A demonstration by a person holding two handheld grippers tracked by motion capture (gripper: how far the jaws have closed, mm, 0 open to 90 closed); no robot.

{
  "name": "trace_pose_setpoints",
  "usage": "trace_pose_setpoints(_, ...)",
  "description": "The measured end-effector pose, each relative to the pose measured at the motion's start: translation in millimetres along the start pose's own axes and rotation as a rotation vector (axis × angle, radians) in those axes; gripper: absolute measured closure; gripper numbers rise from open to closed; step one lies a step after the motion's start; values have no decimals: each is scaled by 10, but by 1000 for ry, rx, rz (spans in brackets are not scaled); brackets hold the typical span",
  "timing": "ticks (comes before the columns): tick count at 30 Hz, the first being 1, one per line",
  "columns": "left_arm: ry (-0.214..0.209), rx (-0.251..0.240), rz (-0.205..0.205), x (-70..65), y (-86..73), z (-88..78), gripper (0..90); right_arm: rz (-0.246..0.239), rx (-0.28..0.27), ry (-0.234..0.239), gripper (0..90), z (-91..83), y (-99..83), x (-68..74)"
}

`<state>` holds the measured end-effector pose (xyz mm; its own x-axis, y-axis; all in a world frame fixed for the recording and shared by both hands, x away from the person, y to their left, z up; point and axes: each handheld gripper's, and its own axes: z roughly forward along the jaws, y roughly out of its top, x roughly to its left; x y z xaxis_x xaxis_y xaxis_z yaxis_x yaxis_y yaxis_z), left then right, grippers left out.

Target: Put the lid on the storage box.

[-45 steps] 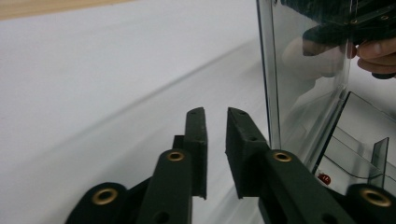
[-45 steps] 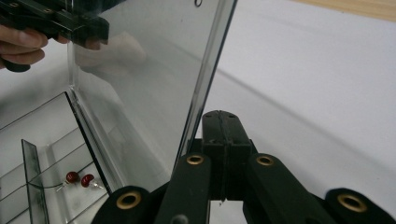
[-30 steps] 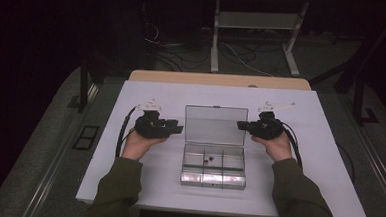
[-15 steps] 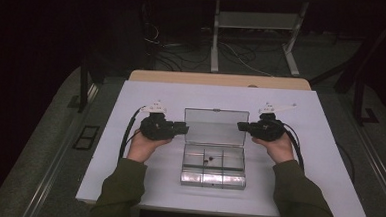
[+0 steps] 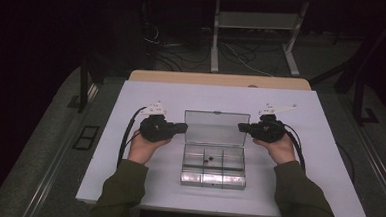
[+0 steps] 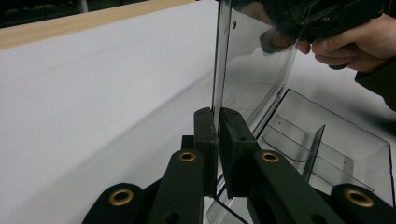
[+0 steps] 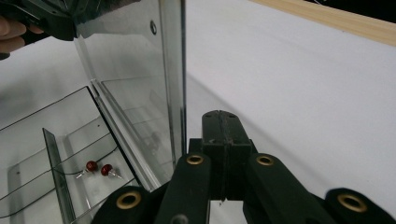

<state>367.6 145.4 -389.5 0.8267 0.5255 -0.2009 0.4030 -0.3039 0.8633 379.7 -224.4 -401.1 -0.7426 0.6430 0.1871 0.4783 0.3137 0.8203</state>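
Centrally on the white table [image 5: 127, 175] in the high view sits a clear plastic box [image 5: 213, 162], its hinged lid [image 5: 215, 128] standing upright at the far edge. The box is see-through throughout, split by thin dividers into small compartments, and two small dark red beads [image 7: 99, 168] lie together in one of them; from the high view they show as tiny dark specks near the middle of the tray.

At the left of that frame the left gripper [image 5: 182, 128] reaches in level to the lid's left edge. Its own view shows the two black jaws having just closed and now pinching the thin edge of the lid [image 6: 218, 74] between the pads.

At the right of the high view the right gripper [image 5: 242, 126] sits against the lid's right edge. In its own view the jaws are pressed together with nothing between them, just beside the lid's edge [image 7: 175, 70], at lower centre of that frame.
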Motion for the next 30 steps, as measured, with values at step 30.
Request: trace_pose_setpoints(30, 15, 7, 30, -241, -98, -149, 839, -47, 12, 68, 889, -516, -299, 284)
